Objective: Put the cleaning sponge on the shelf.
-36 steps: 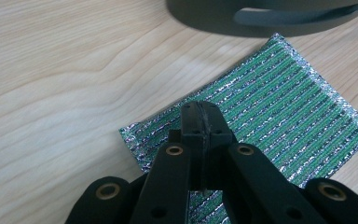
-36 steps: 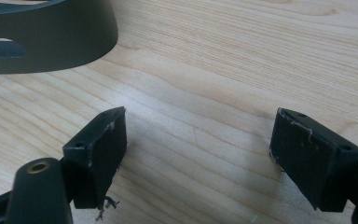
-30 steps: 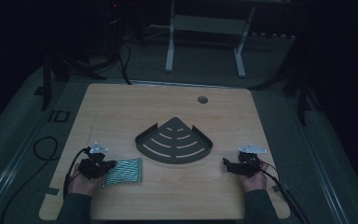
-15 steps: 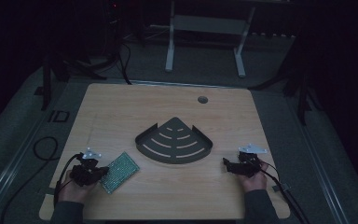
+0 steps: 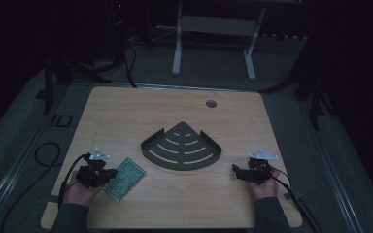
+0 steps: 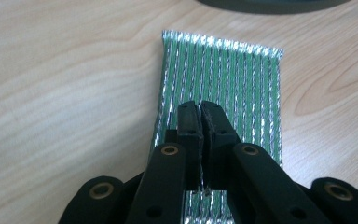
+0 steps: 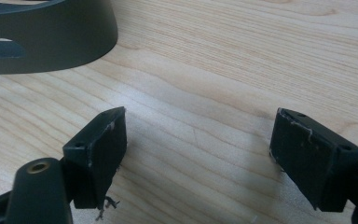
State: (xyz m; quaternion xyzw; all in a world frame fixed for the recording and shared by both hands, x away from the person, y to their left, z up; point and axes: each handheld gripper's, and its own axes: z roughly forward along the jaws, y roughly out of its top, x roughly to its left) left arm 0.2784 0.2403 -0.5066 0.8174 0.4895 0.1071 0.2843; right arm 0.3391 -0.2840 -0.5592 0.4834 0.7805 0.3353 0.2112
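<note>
A green perforated circuit board (image 5: 124, 178) (image 6: 219, 74) lies flat and slanted on the wooden table (image 5: 126, 111) at the front left. My left gripper (image 5: 109, 174) (image 6: 200, 109) hovers over the board's near end. Its jaws have just been opening and stand a thin slit apart with nothing between the pads. My right gripper (image 5: 236, 171) (image 7: 198, 140) rests at the front right, jaws wide open over bare wood. A dark quarter-round slotted tray (image 5: 209, 140) (image 7: 51, 42) sits in the middle, between both grippers.
A round cable hole (image 5: 211, 103) sits near the table's far edge. Cables trail from both grippers off the front corners. White desk legs (image 5: 177, 43) stand on the floor beyond the table.
The board turned from lying level beside the left gripper to a slant, its far end swung toward the tray. The left hand shifted slightly down-left. The right gripper kept still.
</note>
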